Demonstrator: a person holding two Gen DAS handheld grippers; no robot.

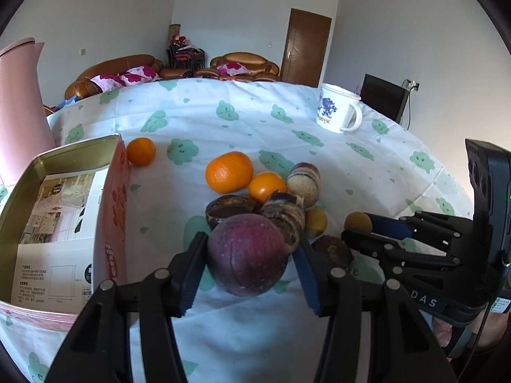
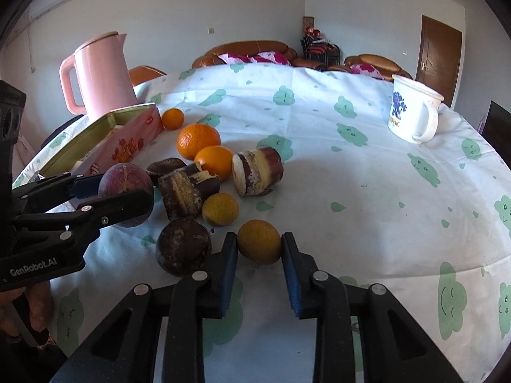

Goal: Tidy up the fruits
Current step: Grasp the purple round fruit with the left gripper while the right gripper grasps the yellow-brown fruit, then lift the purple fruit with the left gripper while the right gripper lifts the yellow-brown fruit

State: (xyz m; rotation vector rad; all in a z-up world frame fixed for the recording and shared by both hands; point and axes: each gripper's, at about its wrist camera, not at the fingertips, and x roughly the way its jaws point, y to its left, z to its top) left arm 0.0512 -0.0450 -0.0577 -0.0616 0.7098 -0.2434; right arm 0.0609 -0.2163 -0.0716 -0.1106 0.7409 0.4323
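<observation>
Beside the open tin [image 1: 60, 159], left gripper [image 1: 249, 266] jaws clamp the purple fruit [image 1: 247, 253]. Right gripper [image 2: 259, 269] jaws bracket the yellow fruit [image 2: 259, 245] on the worktop; contact unclear. Risk: round fruits slipping, scattering neighbours.

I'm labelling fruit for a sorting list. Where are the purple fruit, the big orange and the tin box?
purple fruit [image 1: 247, 255]: left wrist view, middle of its skin between the claw's fingers.
big orange [image 1: 229, 171]: left wrist view, centre of its peel.
tin box [image 1: 110, 191]: left wrist view, pink outer side wall.
</observation>
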